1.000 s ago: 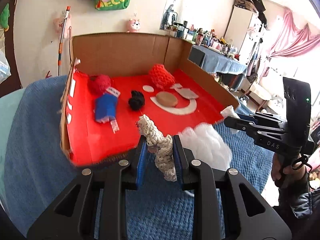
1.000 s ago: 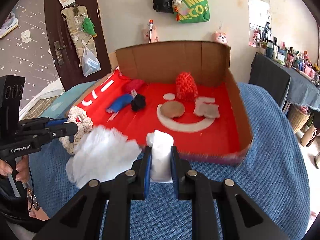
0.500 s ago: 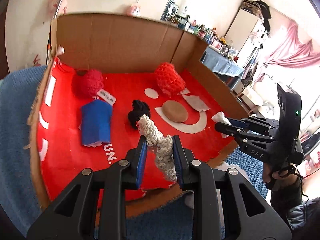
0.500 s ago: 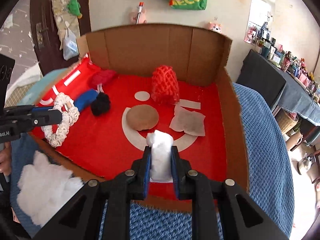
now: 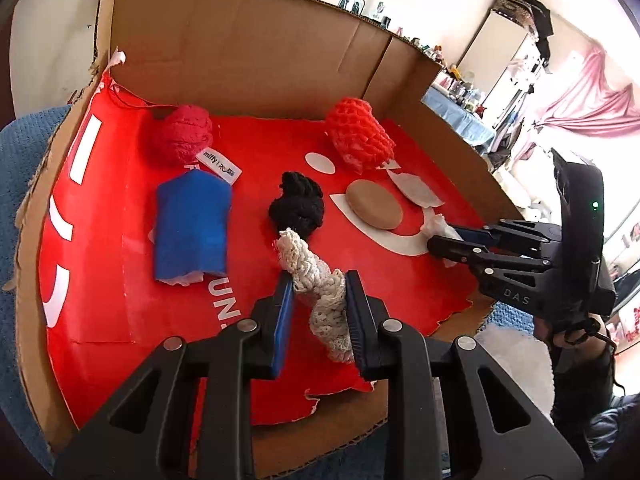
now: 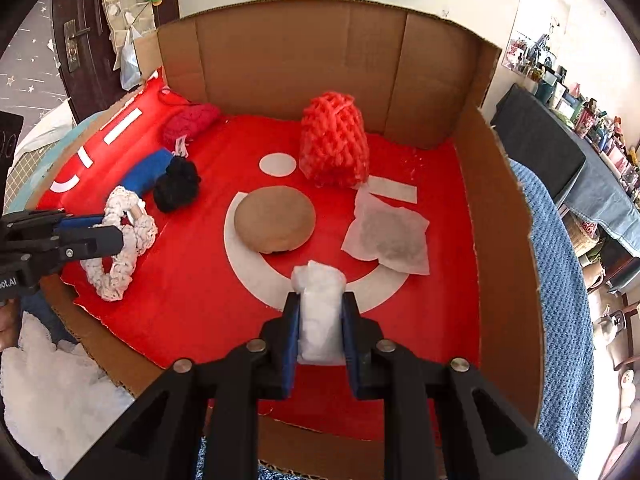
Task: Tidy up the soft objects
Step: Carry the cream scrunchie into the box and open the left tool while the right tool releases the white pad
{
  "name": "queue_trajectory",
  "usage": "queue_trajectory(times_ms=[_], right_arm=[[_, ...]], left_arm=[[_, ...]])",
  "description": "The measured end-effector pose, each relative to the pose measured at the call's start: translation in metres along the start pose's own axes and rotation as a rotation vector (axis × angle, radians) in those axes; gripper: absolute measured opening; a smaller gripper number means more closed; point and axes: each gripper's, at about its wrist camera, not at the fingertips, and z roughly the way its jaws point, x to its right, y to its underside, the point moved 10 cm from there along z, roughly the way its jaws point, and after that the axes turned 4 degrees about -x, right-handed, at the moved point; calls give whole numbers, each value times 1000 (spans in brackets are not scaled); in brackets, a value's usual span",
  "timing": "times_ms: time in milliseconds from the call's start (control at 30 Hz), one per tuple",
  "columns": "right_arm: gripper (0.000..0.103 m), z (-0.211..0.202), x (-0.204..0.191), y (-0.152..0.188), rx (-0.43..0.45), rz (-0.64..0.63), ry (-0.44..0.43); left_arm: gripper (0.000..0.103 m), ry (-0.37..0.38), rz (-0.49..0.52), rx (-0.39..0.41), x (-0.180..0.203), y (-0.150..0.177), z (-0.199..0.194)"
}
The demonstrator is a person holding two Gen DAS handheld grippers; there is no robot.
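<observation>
Nearest the left wrist camera, the left gripper [image 5: 320, 316] is clamped on a cream crocheted rope ring [image 5: 316, 280], holding it over the front of the red box floor [image 5: 100, 280]; the ring looks light and floppy, so it will sag from any single pinch and is best taken across a thick braided strand, as here. The right gripper [image 6: 320, 324] is closed on a white wad of stuffing [image 6: 320, 304], squashed between the pads over the white curved marking; it seems nearly weightless, springy, and likely to cling to the pads on release. Beyond lie a tan round pad [image 6: 274, 218], a paper sachet [image 6: 388, 234], a black yarn knot [image 5: 296, 208], a blue roll [image 5: 192, 228], and, toward the cardboard back wall [image 6: 300, 60], two red knits.
</observation>
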Motion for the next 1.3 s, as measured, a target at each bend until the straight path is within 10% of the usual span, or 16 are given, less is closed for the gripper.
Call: queue_trajectory(times_ms=[1133, 1300], right_arm=[[47, 1, 0, 3, 1, 40, -66], [57, -5, -1, 2, 18, 43, -77]], left_arm=[[30, -79, 48, 20, -1, -2, 0], [66, -93, 59, 60, 2, -5, -8]])
